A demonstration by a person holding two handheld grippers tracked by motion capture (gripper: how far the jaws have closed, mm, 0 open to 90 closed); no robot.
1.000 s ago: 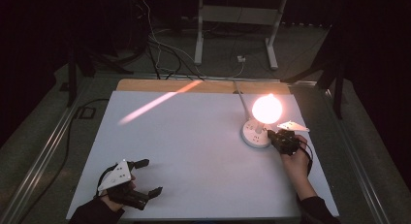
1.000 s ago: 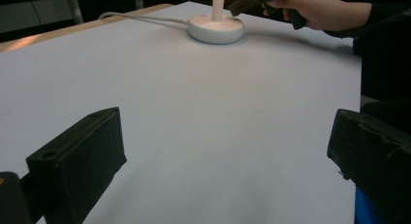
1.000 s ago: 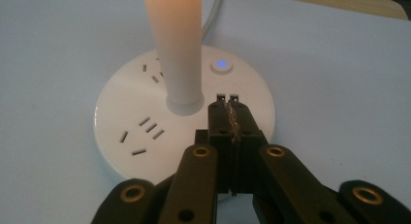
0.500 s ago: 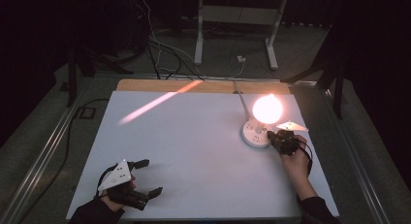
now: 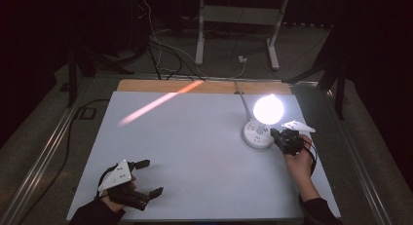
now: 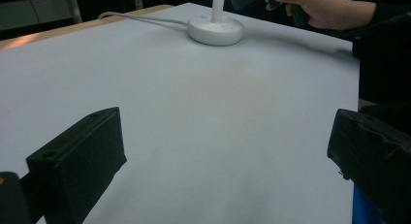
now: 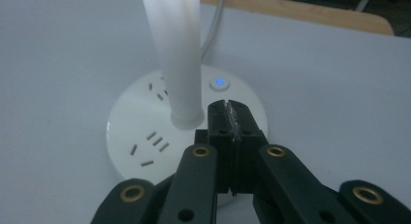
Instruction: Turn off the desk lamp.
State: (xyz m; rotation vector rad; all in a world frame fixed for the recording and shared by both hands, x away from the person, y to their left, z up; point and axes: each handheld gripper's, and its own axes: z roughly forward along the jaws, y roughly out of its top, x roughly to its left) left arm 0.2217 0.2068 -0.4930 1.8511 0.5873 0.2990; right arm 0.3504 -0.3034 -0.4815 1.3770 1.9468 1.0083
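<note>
White desk lamp with a round plastic base [image 5: 258,134] stands at the right side of your pale grey table [image 5: 195,152], lit, its glowing head [image 5: 268,108] above the base. Your right gripper [image 5: 278,136] sits at the base's edge, its black jaws pressed together with nothing between them; in the right gripper view [image 7: 228,118] their tips hover over the base just below a small button lit blue [image 7: 219,82], beside the lamp's white stem [image 7: 174,54]. You cannot tell from these views whether the tips touch the base. Socket slots [image 7: 152,141] mark the base top, and a pale cord [image 5: 240,99] runs from it toward the wooden strip [image 5: 146,85] along the table's far edge.

Your left gripper [image 5: 146,177] rests near the table's near left corner, well apart from the lamp, jaws spread wide and holding nothing; the left gripper view shows bare tabletop between them [image 6: 223,151], with the lamp base [image 6: 215,30] and your right hand [image 6: 324,8] far off. An orange streak of light [image 5: 160,102] crosses the table's far left part.
</note>
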